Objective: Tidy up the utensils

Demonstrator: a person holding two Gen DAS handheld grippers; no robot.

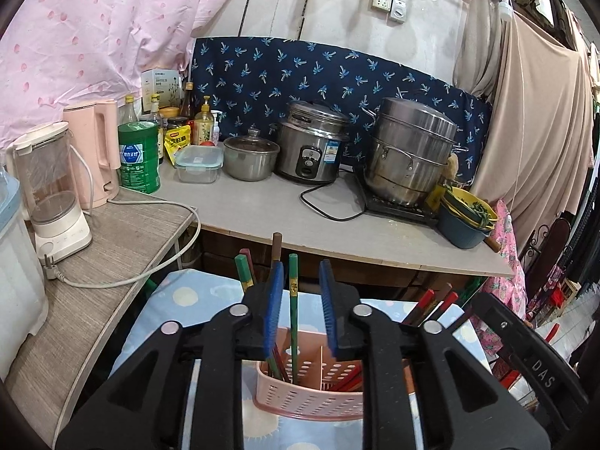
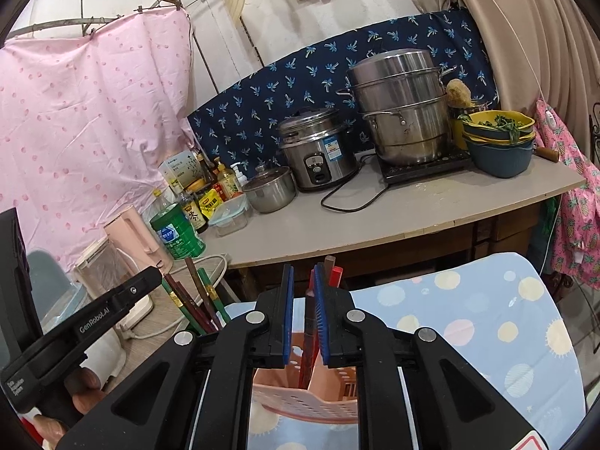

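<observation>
Left wrist view: left gripper (image 1: 300,281), two black plastic fingers with ribbed blue pads, set apart; one green chopstick (image 1: 293,300) stands upright in the gap, clear of both pads, its lower end in the pink holder (image 1: 300,397). No earlier picture, so nothing noted on jaw motion. Holder: one, pink perforated plastic, rectangular with rounded corners, split by a wall into two compartments; it stands on a pale blue cloth printed with round dots (image 1: 187,300). More chopsticks in the left compartment, green and dark red-brown; exact count not readable. A second bunch of red and dark sticks (image 1: 431,307) shows past the right finger. On the grey tabletop (image 1: 262,210) behind: one steel rice cooker (image 1: 311,146), one stacked steel steamer (image 1: 408,150), one small lidded steel pot (image 1: 250,157), one clear lidded box (image 1: 198,163), one green tin (image 1: 138,155), one pink kettle (image 1: 95,150). Right wrist view: right gripper (image 2: 303,288), same build, fingers nearly together, with a dark red chopstick (image 2: 309,322) between the pads; cannot tell whether the pads press on it. Its lower end reaches the holder's right compartment. Left of it, the other bunch leans out of the holder, about five sticks.
</observation>
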